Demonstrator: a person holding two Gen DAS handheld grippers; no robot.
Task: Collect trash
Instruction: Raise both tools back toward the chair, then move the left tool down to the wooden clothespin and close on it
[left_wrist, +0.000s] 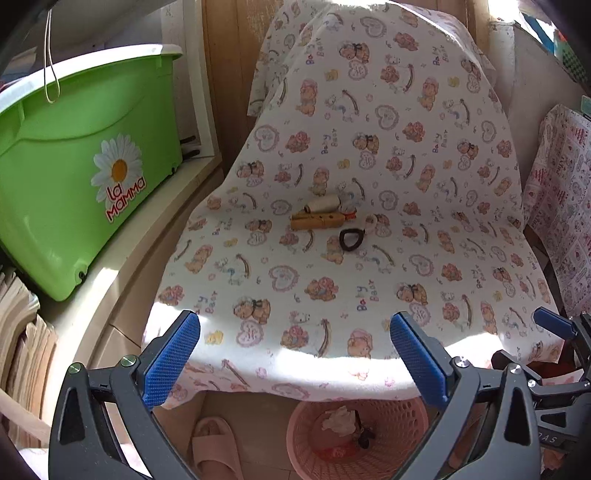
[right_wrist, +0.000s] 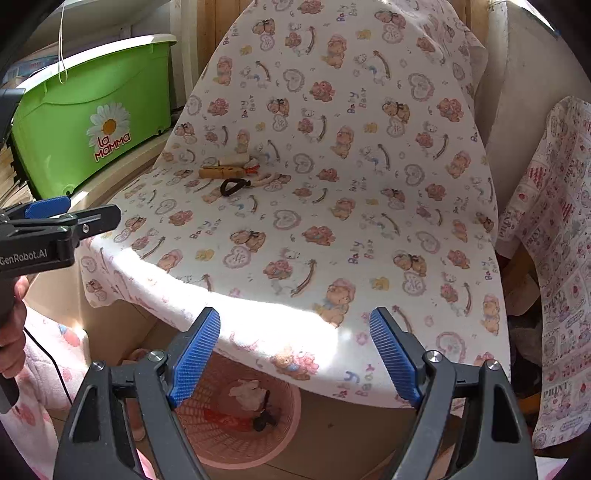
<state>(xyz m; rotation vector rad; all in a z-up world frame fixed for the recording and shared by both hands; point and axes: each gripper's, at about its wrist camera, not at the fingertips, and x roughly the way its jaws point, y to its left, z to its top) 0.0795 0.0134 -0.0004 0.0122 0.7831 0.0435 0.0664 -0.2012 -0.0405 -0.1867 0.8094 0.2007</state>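
Both wrist views near, facing cloth-covered chair (left_wrist: 369, 147), sharing pink basket (right_wrist: 236, 443)

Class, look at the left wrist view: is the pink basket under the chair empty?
No: the pink basket already holds crumpled white paper and some dark bits.

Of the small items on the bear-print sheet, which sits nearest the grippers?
The black loop band: it lies on the near side of the wooden clothespins and the pale thread spool behind them.

Wooden peg (left_wrist: 319, 220), cream spool (left_wrist: 325, 202), black loop (left_wrist: 351, 236) clustered on chair; pink basket (left_wrist: 399, 424) below, possibly holding tissue.
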